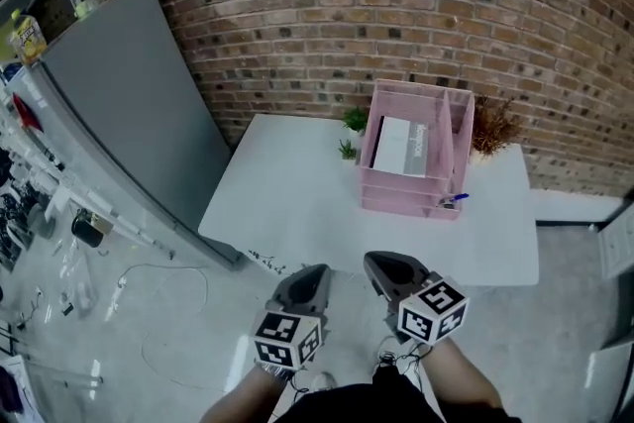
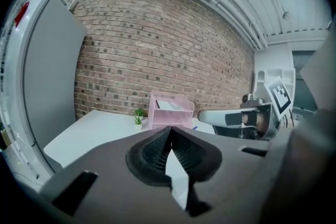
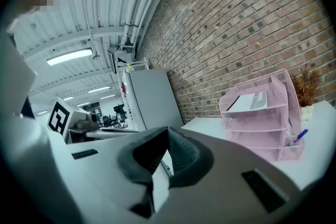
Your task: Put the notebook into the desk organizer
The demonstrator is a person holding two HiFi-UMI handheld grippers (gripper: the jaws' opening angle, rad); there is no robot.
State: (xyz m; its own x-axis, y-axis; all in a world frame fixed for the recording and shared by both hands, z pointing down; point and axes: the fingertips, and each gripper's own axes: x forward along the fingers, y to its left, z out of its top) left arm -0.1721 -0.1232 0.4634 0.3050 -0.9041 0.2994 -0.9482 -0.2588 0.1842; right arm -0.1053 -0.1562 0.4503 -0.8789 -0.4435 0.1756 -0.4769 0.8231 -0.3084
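We see the notebook (image 1: 401,146) lying flat in the top tray of the pink desk organizer (image 1: 462,139), which stands at the far right of the white surface (image 1: 297,193), close to the brick wall (image 1: 327,25). A blue pen (image 1: 454,199) sits at the organizer's near right corner, and a small green plant (image 1: 353,122) stands just to its left.

Both claws hang off the near edge of the surface, close to our body and well apart from the organizer. The left claw (image 1: 315,270) has its jaws pressed together with nothing between them, and the right claw (image 1: 381,263) is likewise closed and empty, as each gripper view shows.

We judge the placing step done: the notebook rests inside the organizer and neither claw touches it. What remains, if anything, is a check that the notebook sits fully within the tray. It looks square to the tray walls from above. Should it need a nudge, we would have to reach across the surface to the far right and come in over the tray's front lip.
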